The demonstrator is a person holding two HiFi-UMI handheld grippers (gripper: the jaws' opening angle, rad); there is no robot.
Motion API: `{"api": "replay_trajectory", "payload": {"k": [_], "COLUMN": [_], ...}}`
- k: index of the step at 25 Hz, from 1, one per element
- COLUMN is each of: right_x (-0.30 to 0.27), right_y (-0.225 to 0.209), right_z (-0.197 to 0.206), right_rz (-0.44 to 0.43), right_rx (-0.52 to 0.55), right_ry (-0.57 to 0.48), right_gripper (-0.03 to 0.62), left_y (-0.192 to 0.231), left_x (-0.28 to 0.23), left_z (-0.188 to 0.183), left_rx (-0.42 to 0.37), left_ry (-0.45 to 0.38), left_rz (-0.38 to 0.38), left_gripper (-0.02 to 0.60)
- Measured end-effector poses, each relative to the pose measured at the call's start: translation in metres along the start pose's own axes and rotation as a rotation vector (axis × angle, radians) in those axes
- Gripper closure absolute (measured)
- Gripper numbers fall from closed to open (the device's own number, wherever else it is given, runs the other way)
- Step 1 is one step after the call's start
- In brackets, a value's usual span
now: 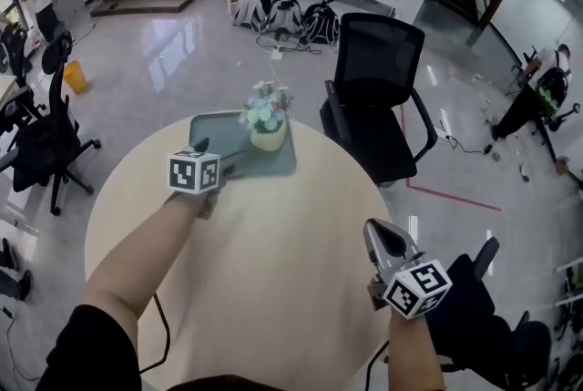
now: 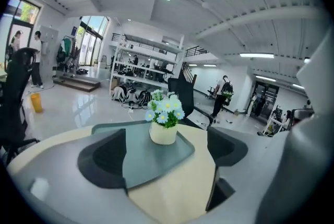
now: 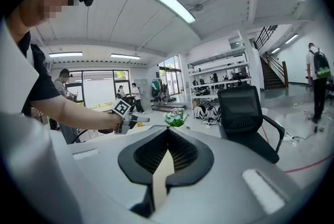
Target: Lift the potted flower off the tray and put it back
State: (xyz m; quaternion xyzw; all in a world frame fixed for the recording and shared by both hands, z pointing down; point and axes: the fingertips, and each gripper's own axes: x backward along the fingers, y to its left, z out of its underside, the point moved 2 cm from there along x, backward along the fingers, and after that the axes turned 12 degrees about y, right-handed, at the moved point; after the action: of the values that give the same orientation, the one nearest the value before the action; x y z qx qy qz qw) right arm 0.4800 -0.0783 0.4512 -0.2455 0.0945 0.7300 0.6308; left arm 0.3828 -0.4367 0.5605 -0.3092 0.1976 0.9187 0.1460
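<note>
The potted flower, pale blue and white blooms in a cream pot, stands upright on the grey-green tray at the far side of the round beige table. My left gripper hovers at the tray's near left corner with its jaws wide open. In the left gripper view the pot sits ahead, centred between the two pads, untouched. My right gripper is over the table's near right part, far from the tray, shut with nothing in it. From the right gripper view the flower is small and distant.
A black office chair stands just behind the table on the right, and another chair on the left. Backpacks lie on the floor under white shelving. A black cable hangs over the table's near left edge.
</note>
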Motion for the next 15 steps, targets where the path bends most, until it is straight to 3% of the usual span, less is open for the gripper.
{"api": "replay_trajectory", "payload": {"k": [7,15], "right_x": [0.033,0.069], "right_y": [0.065,0.133], "right_z": [-0.043,-0.075], "right_rz": [-0.032,-0.077], "right_rx": [0.059,0.105], "right_ry": [-0.047,-0.078], "right_gripper": [0.58,0.58], "left_y": [-0.016,-0.042], "left_x": [0.156,0.314], "left_z": [-0.009,0.019], "left_rx": [-0.04,-0.094], "left_ry": [-0.181,-0.324], "left_rz": [0.033,0.023], "left_gripper": [0.264,0.396]}}
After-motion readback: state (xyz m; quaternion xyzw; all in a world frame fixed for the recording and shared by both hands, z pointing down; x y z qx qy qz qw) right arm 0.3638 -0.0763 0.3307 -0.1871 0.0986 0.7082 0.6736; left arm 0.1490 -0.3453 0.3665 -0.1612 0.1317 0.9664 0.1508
